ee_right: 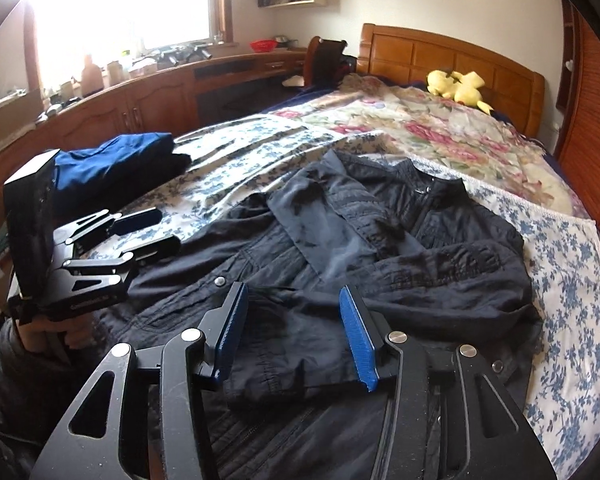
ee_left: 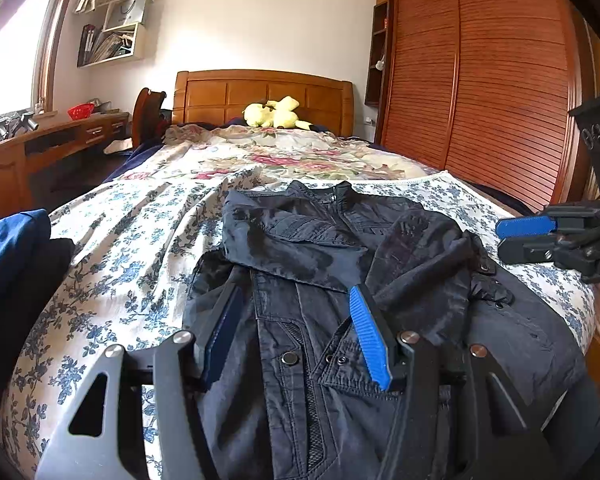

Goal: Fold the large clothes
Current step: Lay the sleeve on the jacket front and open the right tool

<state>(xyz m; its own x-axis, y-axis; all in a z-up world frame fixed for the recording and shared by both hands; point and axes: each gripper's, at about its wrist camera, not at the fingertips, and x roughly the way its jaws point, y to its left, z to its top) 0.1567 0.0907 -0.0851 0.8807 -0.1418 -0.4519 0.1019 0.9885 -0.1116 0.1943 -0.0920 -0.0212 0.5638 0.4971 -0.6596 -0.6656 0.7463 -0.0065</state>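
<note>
A dark navy jacket (ee_left: 324, 264) lies front-up on the bed's blue-flowered sheet (ee_left: 132, 248), both sleeves folded across its chest. My left gripper (ee_left: 296, 304) hovers open just above the jacket's lower left front, nothing between its blue pads. In the right wrist view the jacket (ee_right: 380, 240) fills the middle. My right gripper (ee_right: 292, 304) is open and empty over the jacket's hem. The left gripper (ee_right: 156, 228) shows there at the jacket's left edge, and the right gripper (ee_left: 504, 238) shows at the right edge of the left wrist view.
A folded blue garment (ee_right: 112, 160) lies on the bed's left side. A yellow plush toy (ee_left: 274, 114) sits by the wooden headboard (ee_left: 260, 92) on a rose-flowered quilt (ee_left: 284, 152). A wooden desk (ee_right: 140, 100) runs along the left, a slatted wardrobe (ee_left: 480, 80) on the right.
</note>
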